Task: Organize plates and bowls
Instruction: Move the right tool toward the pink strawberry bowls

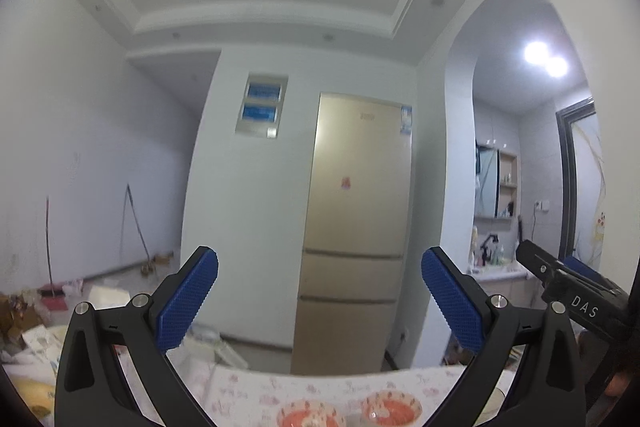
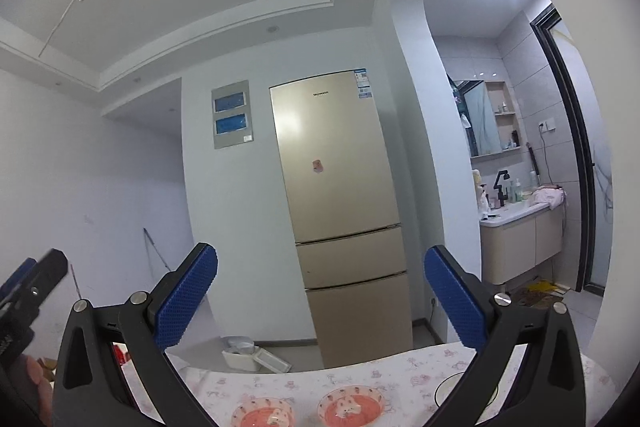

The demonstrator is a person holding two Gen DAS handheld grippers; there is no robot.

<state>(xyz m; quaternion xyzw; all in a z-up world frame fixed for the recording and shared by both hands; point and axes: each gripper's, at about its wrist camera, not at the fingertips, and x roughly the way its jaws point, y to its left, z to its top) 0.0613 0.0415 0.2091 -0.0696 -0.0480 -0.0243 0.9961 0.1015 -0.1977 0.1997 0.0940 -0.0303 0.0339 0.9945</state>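
Two pink-red patterned bowls sit side by side on a floral tablecloth at the bottom of both views: left bowl (image 1: 310,415) (image 2: 264,413), right bowl (image 1: 392,407) (image 2: 352,407). A white plate with a dark rim (image 2: 452,389) lies to their right, partly hidden by my right finger. My left gripper (image 1: 320,303) is open and empty, held above the table and pointing at the room. My right gripper (image 2: 320,303) is open and empty too, likewise above the table. The right gripper also shows at the left wrist view's right edge (image 1: 576,287).
The table (image 2: 320,379) with the floral cloth ends just beyond the bowls. A gold fridge (image 2: 340,207) stands behind it. A white bin (image 2: 248,351) is on the floor. A bathroom vanity (image 2: 520,239) shows through the arch at right. Clutter lies at the far left (image 1: 36,311).
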